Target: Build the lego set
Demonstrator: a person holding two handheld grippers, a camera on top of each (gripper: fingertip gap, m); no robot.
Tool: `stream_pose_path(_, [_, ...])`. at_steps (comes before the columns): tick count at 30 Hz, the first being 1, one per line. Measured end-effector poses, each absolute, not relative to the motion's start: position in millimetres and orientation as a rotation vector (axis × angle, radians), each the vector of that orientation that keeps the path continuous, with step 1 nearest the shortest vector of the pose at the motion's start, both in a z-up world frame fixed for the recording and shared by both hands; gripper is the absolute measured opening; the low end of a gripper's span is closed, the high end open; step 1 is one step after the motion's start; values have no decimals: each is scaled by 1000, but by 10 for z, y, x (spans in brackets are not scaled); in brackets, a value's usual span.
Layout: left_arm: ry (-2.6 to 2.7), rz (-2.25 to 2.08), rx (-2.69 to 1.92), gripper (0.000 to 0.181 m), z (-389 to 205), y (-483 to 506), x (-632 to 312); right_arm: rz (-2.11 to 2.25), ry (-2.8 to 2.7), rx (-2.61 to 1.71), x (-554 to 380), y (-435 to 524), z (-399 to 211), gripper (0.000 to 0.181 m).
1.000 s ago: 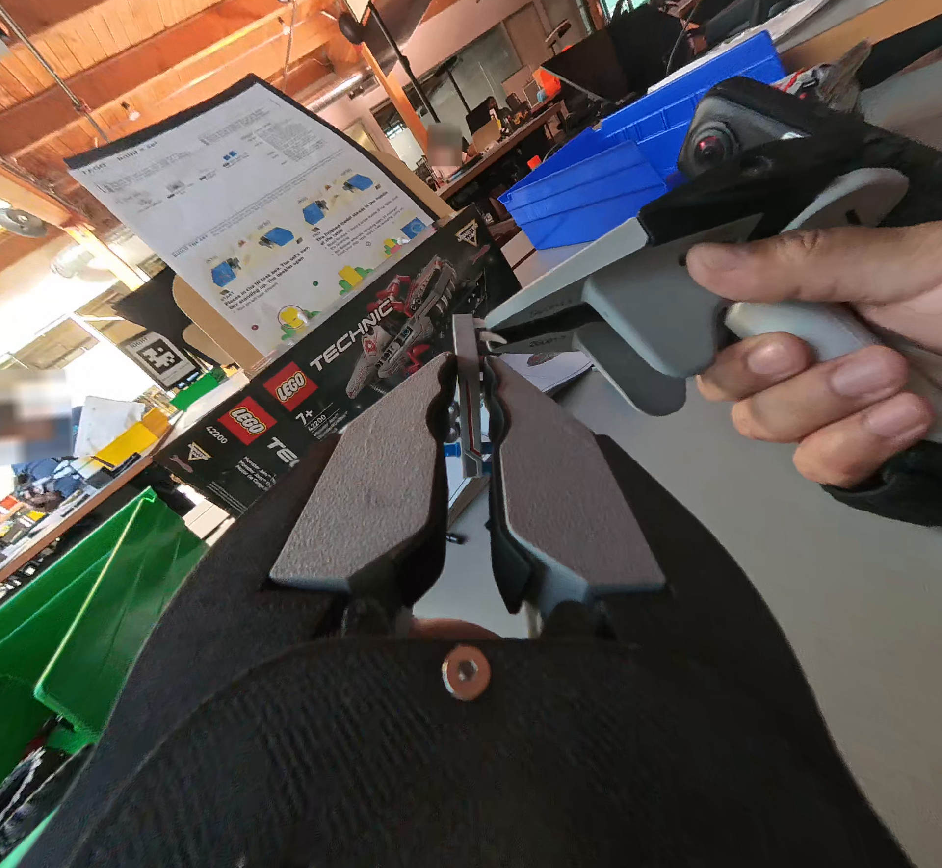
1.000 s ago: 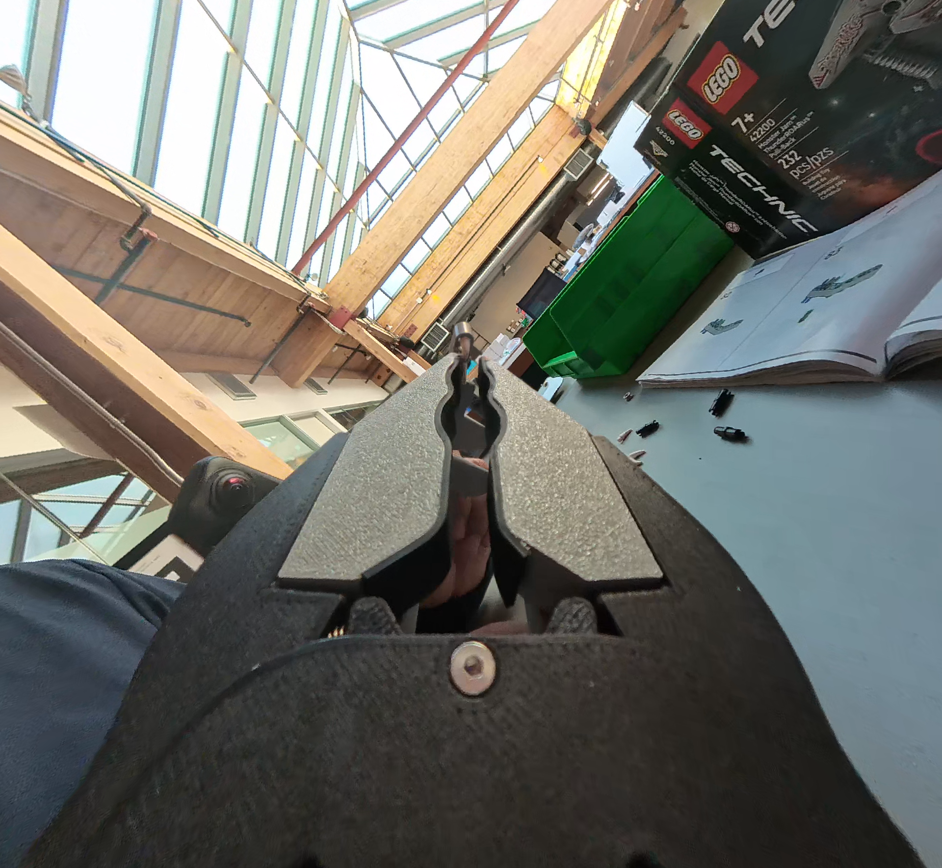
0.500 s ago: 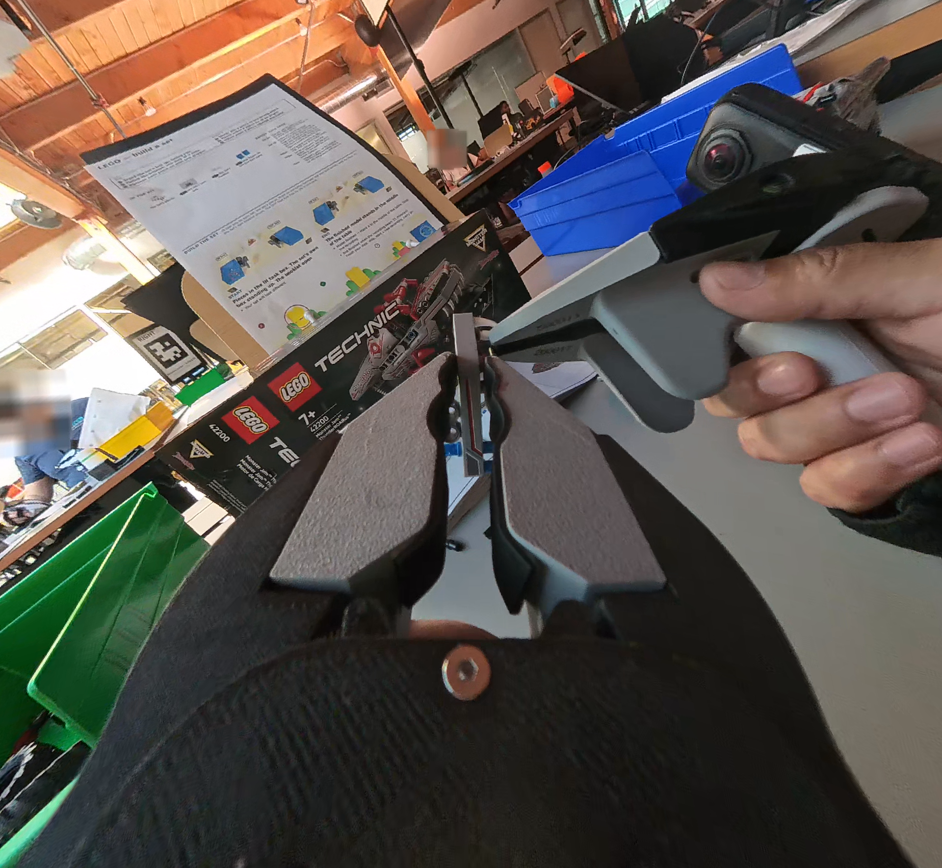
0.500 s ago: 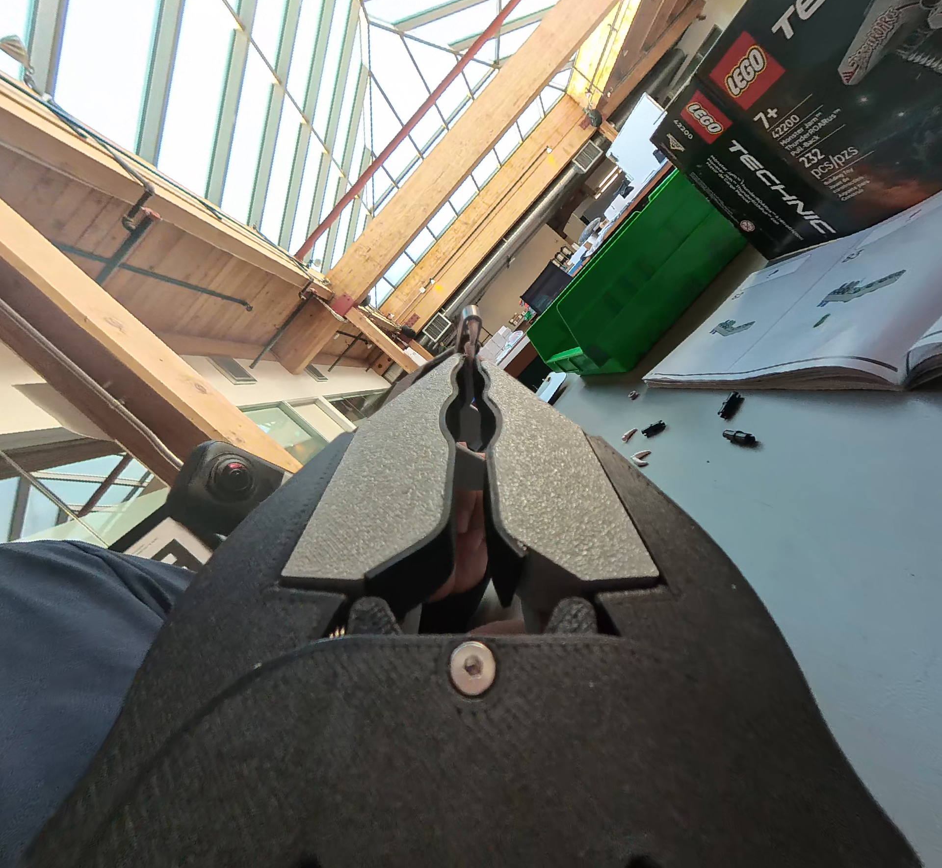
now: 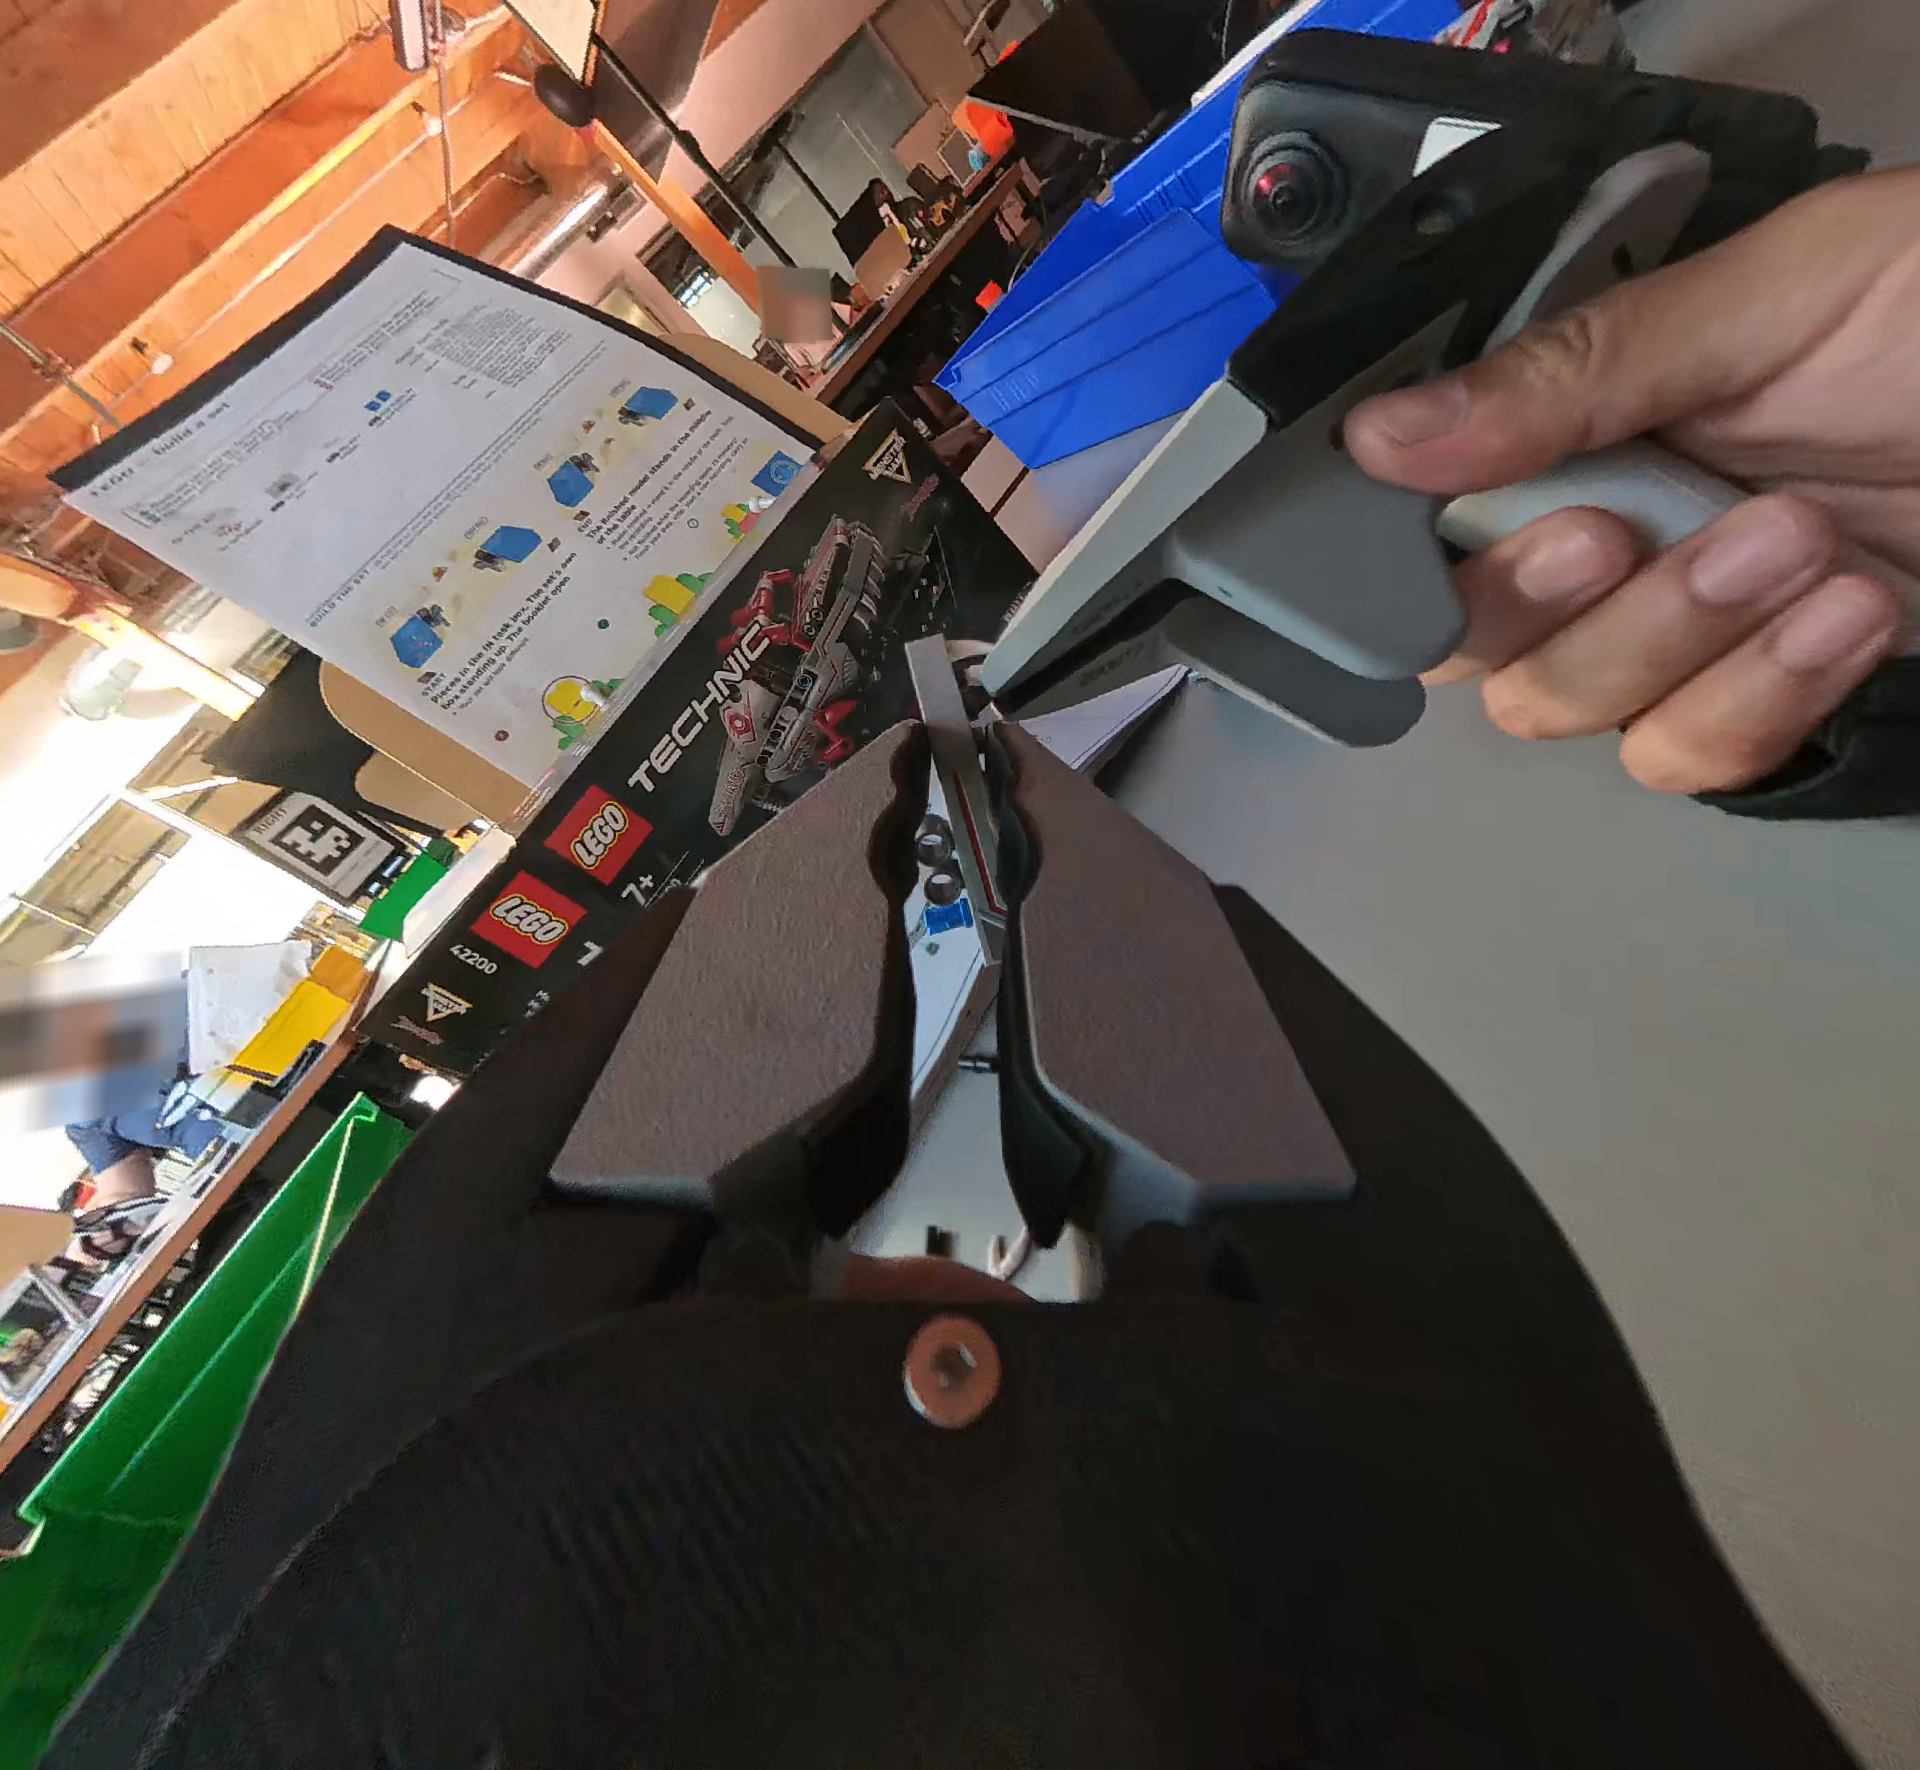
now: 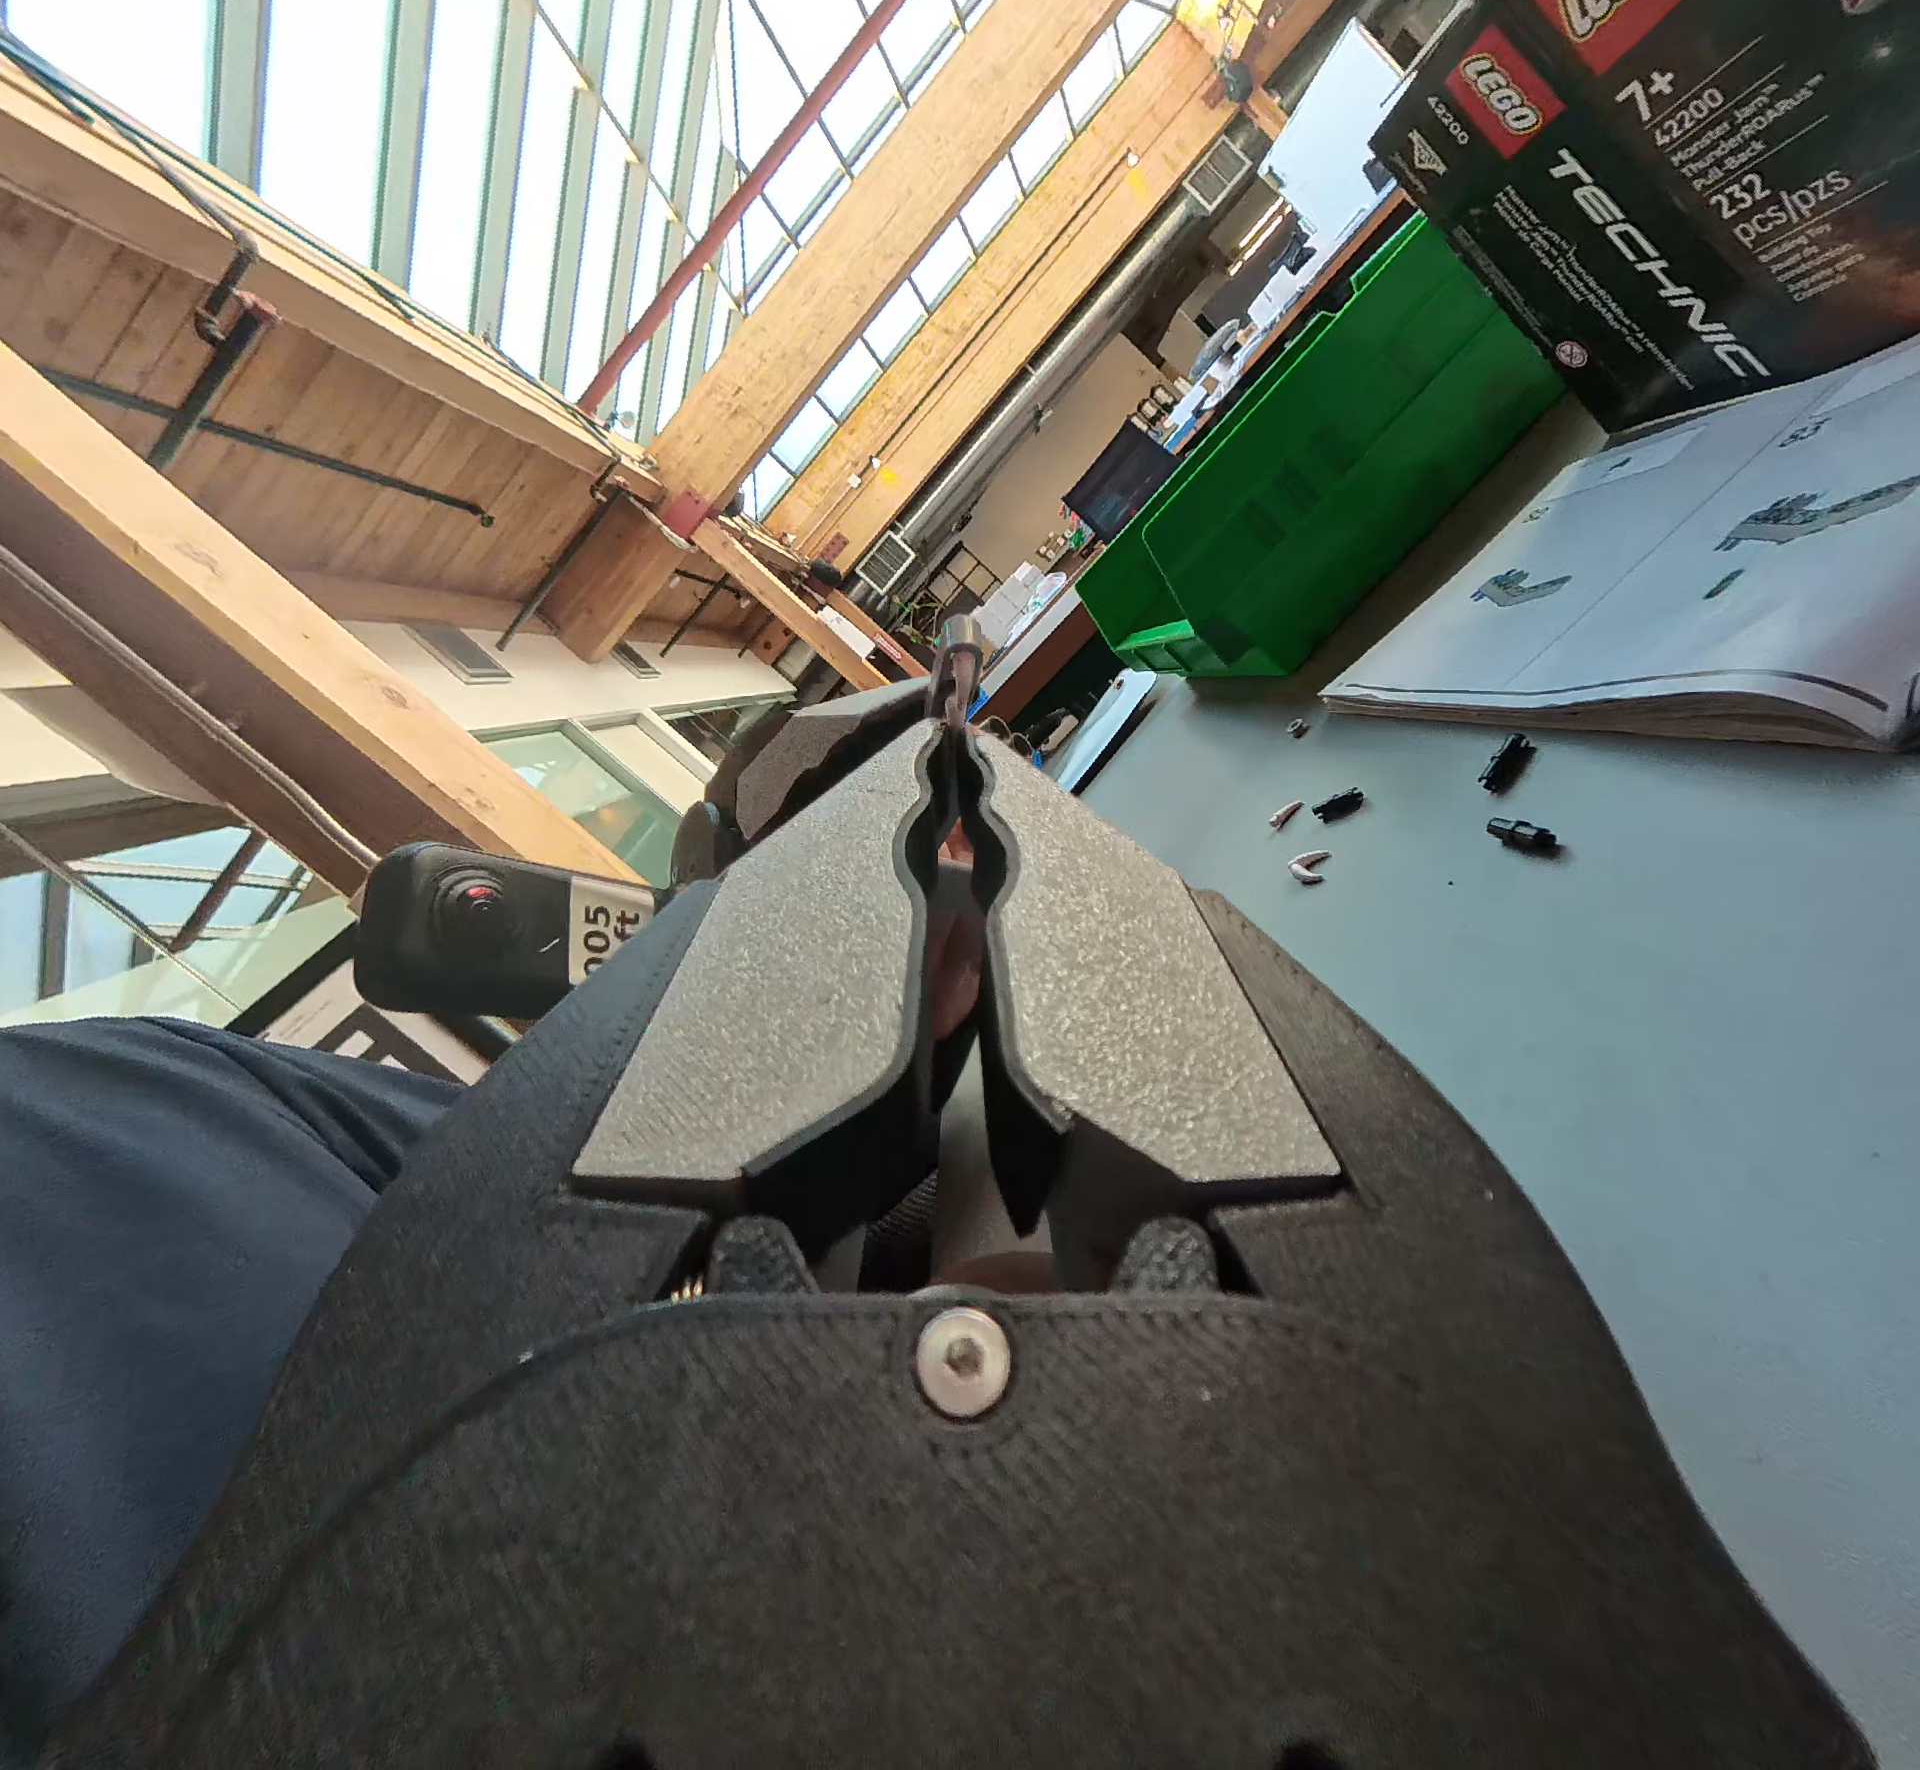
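My left gripper (image 5: 956, 733) is shut on a thin grey Lego piece (image 5: 943, 681) with a red stripe, which stands upright between the fingertips. My right gripper (image 6: 954, 733) is shut on a small dark pin (image 6: 958, 666) with a grey tip that sticks out past its fingertips. In the left wrist view the right gripper (image 5: 1013, 681), held by a hand (image 5: 1714, 494), comes in from the right, and its tips meet the top of the grey piece. The pin is hidden there. Both grippers are above the grey table (image 5: 1507, 1045).
The black Lego box (image 6: 1662, 110) stands behind the open instruction booklet (image 6: 1662, 598). Green bins (image 6: 1320, 494) are to the left and a blue bin (image 5: 1143, 318) is at the back. Loose black pins (image 6: 1507, 764) and white tooth pieces (image 6: 1304, 863) lie on the table. A printed sheet (image 5: 416, 494) stands behind the box. The grippers are tip to tip, or close to it.
Both views have tilted and shifted a little as the hands turned. The right gripper's tips stay at the top of the grey piece. Both grippers stay shut.
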State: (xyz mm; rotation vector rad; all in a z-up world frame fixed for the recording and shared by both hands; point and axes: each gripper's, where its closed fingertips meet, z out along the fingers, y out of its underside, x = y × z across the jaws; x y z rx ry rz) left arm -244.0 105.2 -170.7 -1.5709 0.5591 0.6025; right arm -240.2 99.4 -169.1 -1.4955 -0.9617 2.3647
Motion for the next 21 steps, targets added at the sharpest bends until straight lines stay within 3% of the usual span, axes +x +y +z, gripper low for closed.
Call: stream_pose_path(21, [682, 541, -1667, 8, -1748, 1009, -2494, 2276, -1004, -1497, -2450, 947, -1725, 0])
